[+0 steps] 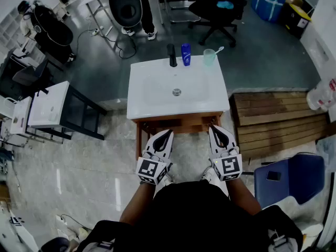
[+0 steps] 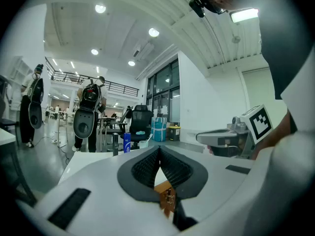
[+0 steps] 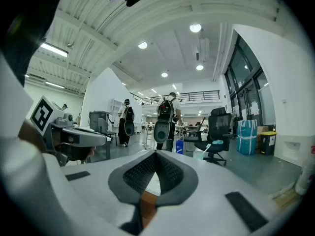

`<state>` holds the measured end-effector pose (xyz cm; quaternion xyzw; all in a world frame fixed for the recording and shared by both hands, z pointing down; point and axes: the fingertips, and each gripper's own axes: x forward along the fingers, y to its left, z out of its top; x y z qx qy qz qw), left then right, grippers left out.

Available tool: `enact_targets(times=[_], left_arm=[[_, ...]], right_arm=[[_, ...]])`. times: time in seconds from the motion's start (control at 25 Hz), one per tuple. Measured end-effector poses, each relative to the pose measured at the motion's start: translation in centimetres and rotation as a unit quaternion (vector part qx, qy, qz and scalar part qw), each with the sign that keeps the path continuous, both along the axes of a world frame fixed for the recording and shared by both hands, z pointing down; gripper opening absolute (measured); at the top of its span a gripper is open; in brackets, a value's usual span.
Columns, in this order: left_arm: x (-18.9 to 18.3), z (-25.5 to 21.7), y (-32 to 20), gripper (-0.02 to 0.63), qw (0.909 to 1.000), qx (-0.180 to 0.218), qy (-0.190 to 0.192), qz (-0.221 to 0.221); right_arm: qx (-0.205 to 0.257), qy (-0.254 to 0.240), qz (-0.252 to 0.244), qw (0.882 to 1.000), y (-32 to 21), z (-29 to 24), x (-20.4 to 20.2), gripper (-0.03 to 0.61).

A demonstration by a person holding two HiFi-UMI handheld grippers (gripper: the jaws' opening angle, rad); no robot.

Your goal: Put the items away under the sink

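Note:
A white sink [image 1: 157, 85] sits on a wooden stand in front of me. Along its far rim stand a black faucet [image 1: 172, 55], a blue bottle [image 1: 186, 54] and a pale green cup [image 1: 209, 57] holding a toothbrush. My left gripper [image 1: 167, 134] hovers at the sink's near edge, shut and empty. My right gripper [image 1: 214, 128] is beside it, also shut with nothing held. In the left gripper view the jaws [image 2: 158, 149] meet, with the blue bottle [image 2: 127, 142] far ahead. The right gripper view shows touching pads [image 3: 155, 154], the bottle [image 3: 179, 145] and the cup [image 3: 199, 154].
A second white basin on a black frame [image 1: 50, 105] stands to the left. A wooden pallet [image 1: 273, 114] lies to the right, and a blue chair [image 1: 289, 176] with a phone is near it. Office chairs and a standing person [image 1: 142, 9] are beyond the sink.

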<state>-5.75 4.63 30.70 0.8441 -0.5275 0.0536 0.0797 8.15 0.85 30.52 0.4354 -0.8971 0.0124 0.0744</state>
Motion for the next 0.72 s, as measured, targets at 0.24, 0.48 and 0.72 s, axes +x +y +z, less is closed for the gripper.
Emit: enact_targets(times=[0.24,0.48,0.72], left_arm=[[0.7,0.2,-0.9,0.018,1.0,-0.001,-0.001,0.002],[2.6,0.3,-1.7,0.018,0.9999,-0.007,-0.009,0.007],[5.9,0.1,-3.0,0.018,0.9999,-0.007,-0.014,0.004]], right_arm=[[-0.003,-0.008,0.0,1.0,-0.9,0.3,0.4,0.017],[-0.01,-0.037,-0.005,0.999,-1.8,0.3,2.0,0.018],[-0.009,-0.044,-0.007,0.999,-2.8,0.5,5.4,0.018]])
